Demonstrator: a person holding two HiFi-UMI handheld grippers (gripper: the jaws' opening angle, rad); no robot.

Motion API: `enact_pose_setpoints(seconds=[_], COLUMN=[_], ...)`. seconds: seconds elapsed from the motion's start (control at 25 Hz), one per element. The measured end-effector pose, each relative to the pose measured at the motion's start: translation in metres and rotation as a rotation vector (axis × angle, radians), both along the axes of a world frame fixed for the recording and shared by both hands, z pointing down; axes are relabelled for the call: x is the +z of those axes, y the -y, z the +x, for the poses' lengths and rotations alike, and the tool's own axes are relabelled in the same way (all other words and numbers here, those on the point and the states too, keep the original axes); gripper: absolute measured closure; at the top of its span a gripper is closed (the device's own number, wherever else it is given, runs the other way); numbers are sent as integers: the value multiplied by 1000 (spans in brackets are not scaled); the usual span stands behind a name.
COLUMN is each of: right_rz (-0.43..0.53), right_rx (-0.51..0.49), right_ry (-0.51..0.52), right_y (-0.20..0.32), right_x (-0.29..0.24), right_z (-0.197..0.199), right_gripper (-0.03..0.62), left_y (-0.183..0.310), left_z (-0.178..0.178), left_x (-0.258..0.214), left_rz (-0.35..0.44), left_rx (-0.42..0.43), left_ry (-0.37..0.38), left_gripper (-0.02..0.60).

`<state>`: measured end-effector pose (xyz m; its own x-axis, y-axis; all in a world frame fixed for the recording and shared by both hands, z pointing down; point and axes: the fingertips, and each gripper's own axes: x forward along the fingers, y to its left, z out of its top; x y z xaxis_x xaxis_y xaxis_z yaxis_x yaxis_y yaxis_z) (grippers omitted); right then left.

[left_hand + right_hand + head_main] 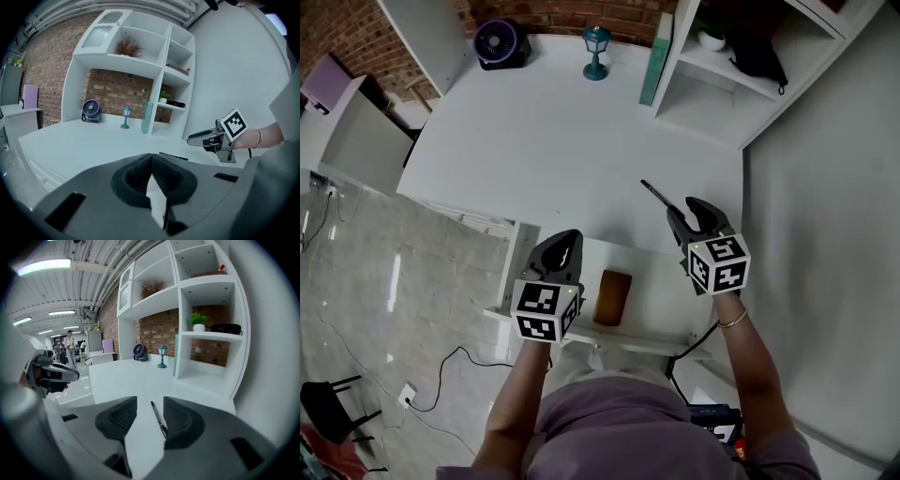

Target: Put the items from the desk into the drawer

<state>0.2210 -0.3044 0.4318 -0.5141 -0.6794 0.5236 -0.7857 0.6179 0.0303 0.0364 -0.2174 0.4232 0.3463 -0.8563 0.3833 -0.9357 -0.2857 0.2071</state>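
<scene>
- White desk (562, 122): purple fan (497, 42), blue lantern (596, 52) and teal book (656, 45) along back edge.
- Open white drawer (661, 291) under front edge, brown case (612, 297) inside; visible in head view only.
- Left gripper (565, 236): over drawer, jaws pressed together, empty.
- Right gripper (687, 212): at desk edge, jaws spread.
- Black pen (657, 195): flat on desk, lined up between right jaws; contact not discernible.
- Print: square markers on cubes.

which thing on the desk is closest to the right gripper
The black pen, lying between the open fingers of the right gripper; the purple fan, blue lamp and green book all stand far back from it.
</scene>
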Motion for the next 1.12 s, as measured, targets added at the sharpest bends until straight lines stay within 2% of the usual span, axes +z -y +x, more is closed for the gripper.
enact_pose_setpoints(seconds=[0.4,1.12], right_rz=[-82,-152], right_rx=[-70,-141], right_ry=[-65,-189], right_y=[25,46], right_x=[46,100], right_z=[-7,-16], right_gripper=[418,452], left_y=[6,4], left_z=[-11,-34], left_x=[11,25], left_rz=[-27,-58], left_rx=[-77,-171], left_ry=[17,25], left_gripper=[583,583])
